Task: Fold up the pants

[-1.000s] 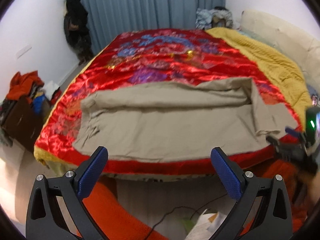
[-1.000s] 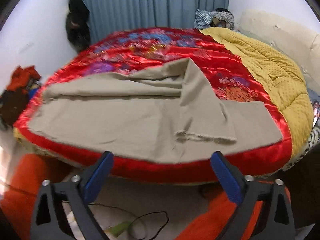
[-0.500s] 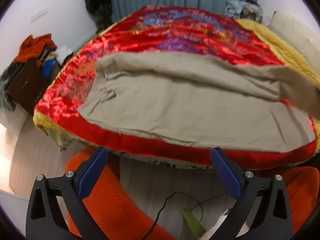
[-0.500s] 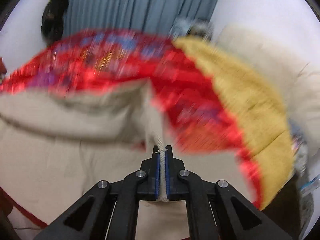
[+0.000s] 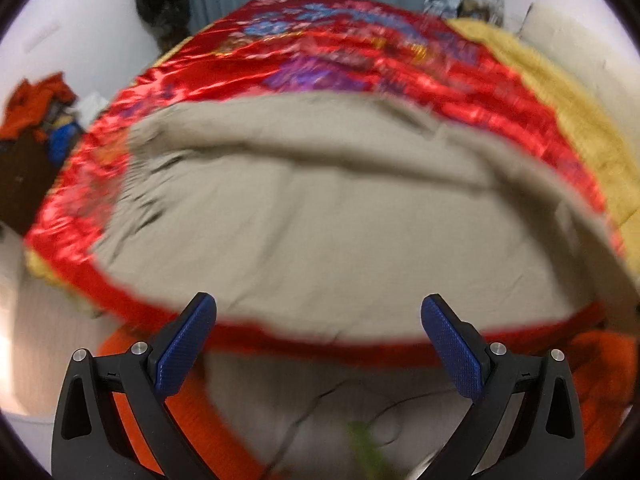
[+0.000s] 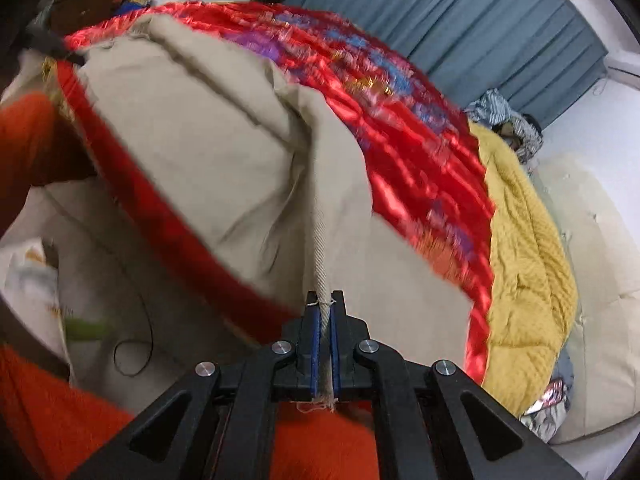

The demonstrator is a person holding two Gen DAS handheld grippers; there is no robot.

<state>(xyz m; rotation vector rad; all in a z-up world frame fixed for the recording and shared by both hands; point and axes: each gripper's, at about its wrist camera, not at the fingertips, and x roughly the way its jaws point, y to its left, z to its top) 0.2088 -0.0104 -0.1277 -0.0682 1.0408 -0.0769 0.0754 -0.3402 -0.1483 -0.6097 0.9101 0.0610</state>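
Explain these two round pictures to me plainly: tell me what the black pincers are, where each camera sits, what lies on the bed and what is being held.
There is no robot here: a person holds a two-finger gripper in each hand, and a fisheye camera on each one looks along its fingers. The left view shows the left gripper open and empty, near the bed's edge. On the bed a red satin quilt carries beige pants, with a yellow blanket beside the quilt. The right view shows the right gripper shut on a pants edge, lifting it.
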